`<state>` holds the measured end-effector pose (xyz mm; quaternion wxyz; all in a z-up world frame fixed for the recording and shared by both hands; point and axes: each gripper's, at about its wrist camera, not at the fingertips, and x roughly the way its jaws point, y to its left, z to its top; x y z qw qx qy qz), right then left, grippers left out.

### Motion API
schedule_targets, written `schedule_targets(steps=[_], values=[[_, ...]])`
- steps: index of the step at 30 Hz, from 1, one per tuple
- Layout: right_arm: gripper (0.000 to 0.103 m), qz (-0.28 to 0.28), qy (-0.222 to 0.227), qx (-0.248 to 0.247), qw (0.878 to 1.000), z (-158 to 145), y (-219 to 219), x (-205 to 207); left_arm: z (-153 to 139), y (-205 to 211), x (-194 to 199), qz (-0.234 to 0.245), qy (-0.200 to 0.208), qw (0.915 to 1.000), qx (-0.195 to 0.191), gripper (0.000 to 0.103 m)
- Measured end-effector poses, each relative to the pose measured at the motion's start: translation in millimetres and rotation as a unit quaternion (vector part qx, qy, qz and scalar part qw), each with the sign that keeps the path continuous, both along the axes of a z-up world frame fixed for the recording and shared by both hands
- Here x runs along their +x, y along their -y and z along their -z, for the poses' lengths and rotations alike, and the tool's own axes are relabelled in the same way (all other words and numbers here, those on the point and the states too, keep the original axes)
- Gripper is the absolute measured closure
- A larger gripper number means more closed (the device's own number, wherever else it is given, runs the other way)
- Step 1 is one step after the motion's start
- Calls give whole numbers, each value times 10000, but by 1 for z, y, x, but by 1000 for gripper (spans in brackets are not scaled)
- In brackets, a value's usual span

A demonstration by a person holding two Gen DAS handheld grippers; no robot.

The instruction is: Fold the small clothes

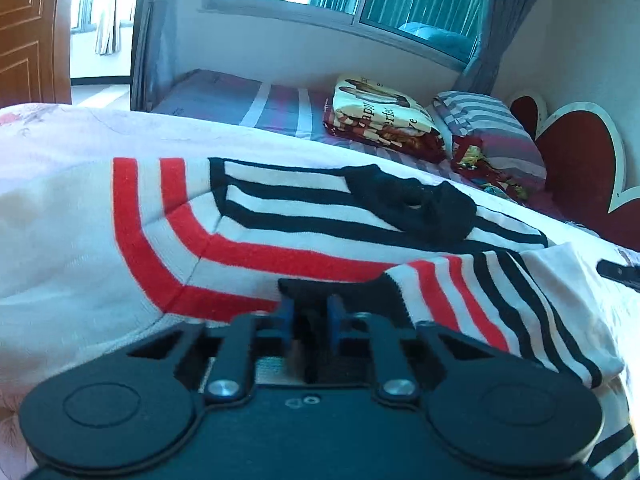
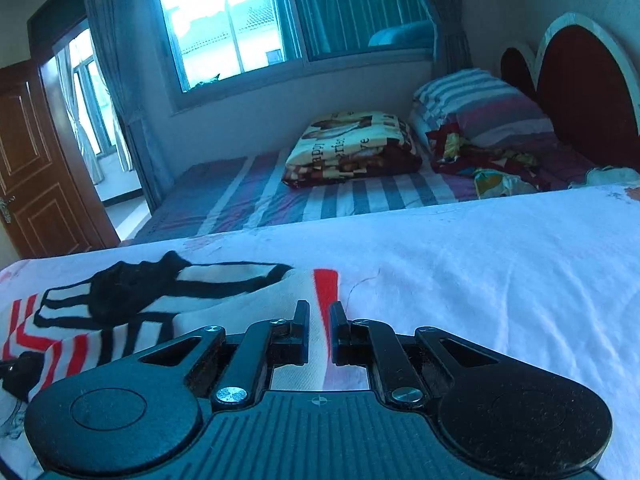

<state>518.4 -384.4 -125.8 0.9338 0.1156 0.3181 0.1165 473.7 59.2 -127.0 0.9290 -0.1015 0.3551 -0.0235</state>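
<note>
Evidently the soft, light striped knit garment is pinched at its black hem by the closed left gripper and at its white edge by the closed right gripper.

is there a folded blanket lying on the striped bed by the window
Yes, a folded printed blanket lies on the striped bed under the window.

Striped garment: soft knit cloth, matt, slightly fuzzy. White sheet: smooth woven cloth, lightly creased. Left claw: matt black plastic, bright metal screws. Door: glossy brown wood.
</note>
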Motion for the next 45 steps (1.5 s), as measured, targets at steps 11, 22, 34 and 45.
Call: schedule_targets(steps=[11, 22, 34, 45], values=[[59, 12, -394, 1253, 9913, 22, 41, 42, 1, 2, -12, -262, 226, 9994, -40, 98], [93, -45, -176, 386, 9991, 23, 24, 39, -3, 6, -28, -436, 489, 9978, 126, 100], [87, -159, 229, -152, 9995, 12, 11, 20, -26, 23, -39, -596, 782, 9905, 966, 57], [87, -1159, 118, -445, 9922, 22, -68, 27, -15, 168, 64, 967, 438, 9943, 134, 57]])
